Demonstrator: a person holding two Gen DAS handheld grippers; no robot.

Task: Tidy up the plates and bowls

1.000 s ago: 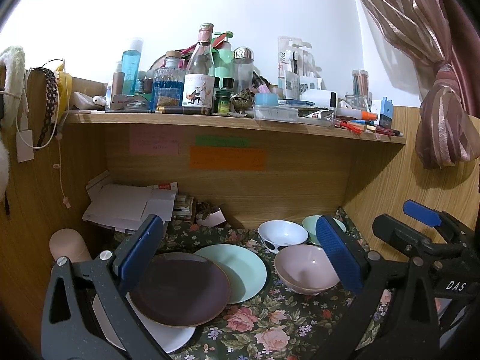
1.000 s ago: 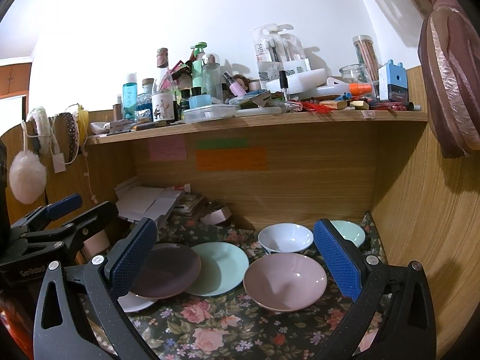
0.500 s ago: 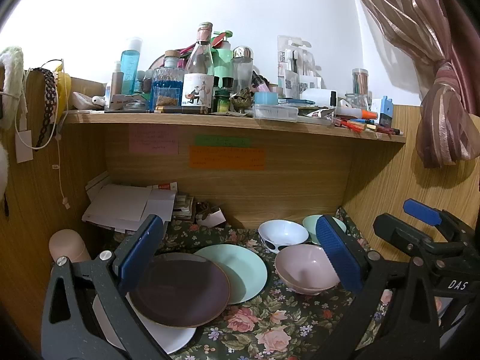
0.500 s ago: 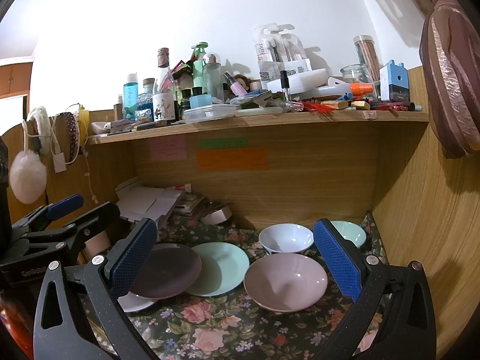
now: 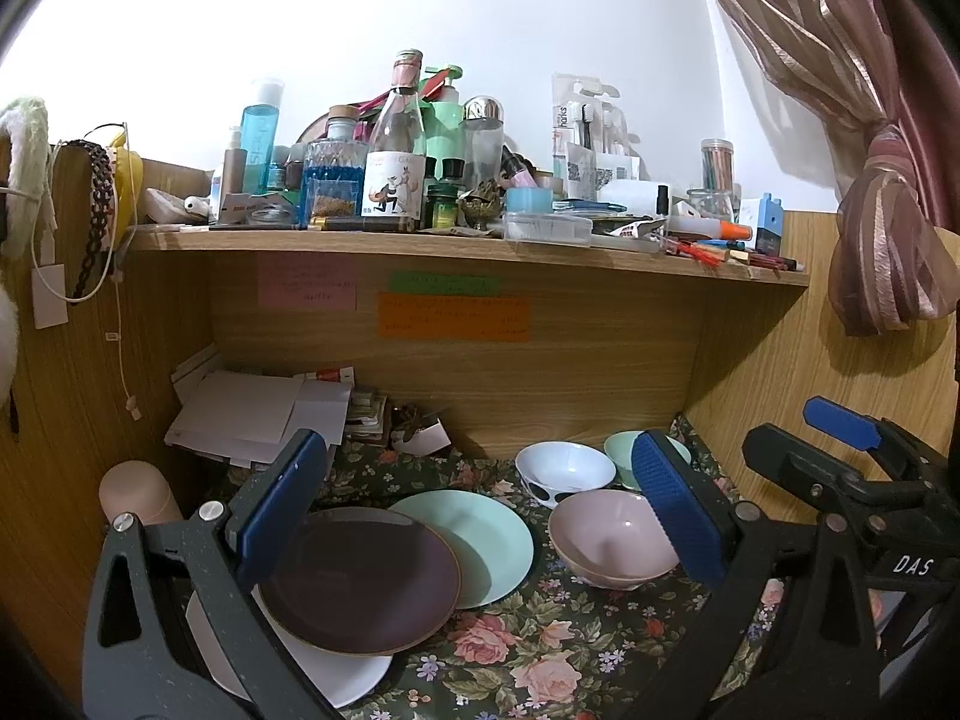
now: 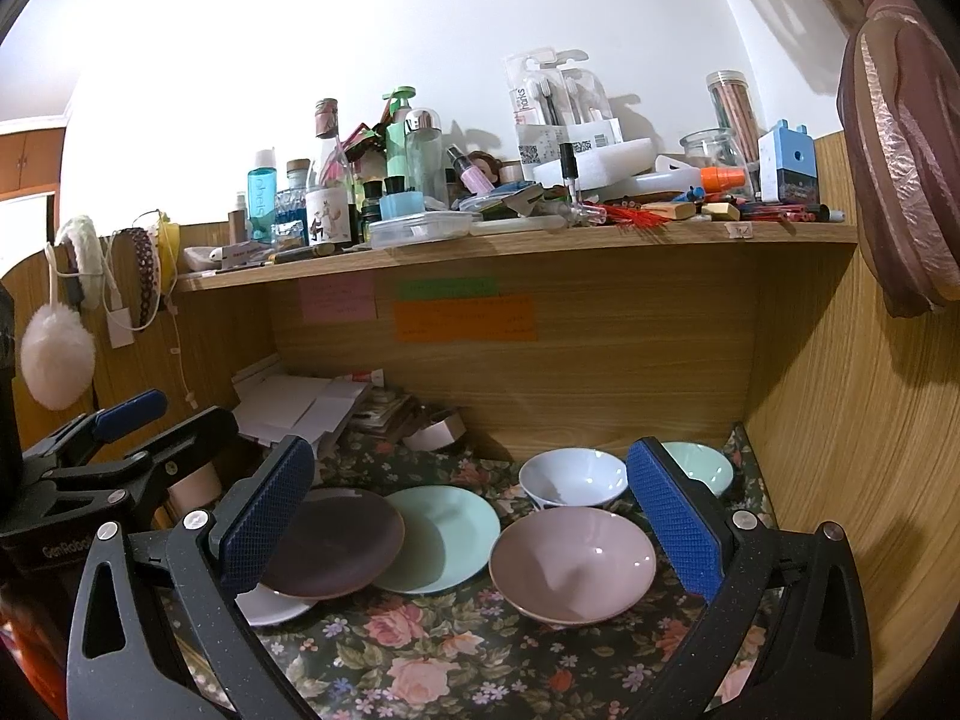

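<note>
On the floral cloth a dark purple plate (image 5: 360,576) lies on a white plate (image 5: 336,672) and overlaps a mint plate (image 5: 480,534). To the right sit a pink bowl (image 5: 612,540), a white bowl (image 5: 561,471) and a mint bowl (image 5: 624,456). They also show in the right wrist view: purple plate (image 6: 336,543), mint plate (image 6: 444,534), pink bowl (image 6: 573,564), white bowl (image 6: 570,477), mint bowl (image 6: 702,465). My left gripper (image 5: 474,510) is open and empty above the plates. My right gripper (image 6: 468,516) is open and empty before the pink bowl.
A cluttered wooden shelf (image 5: 468,240) with bottles hangs over the nook. Papers (image 5: 258,414) are piled at the back left. A pink cylinder (image 5: 135,492) stands at the left. A wooden side wall (image 6: 840,420) and a curtain (image 5: 888,252) are on the right.
</note>
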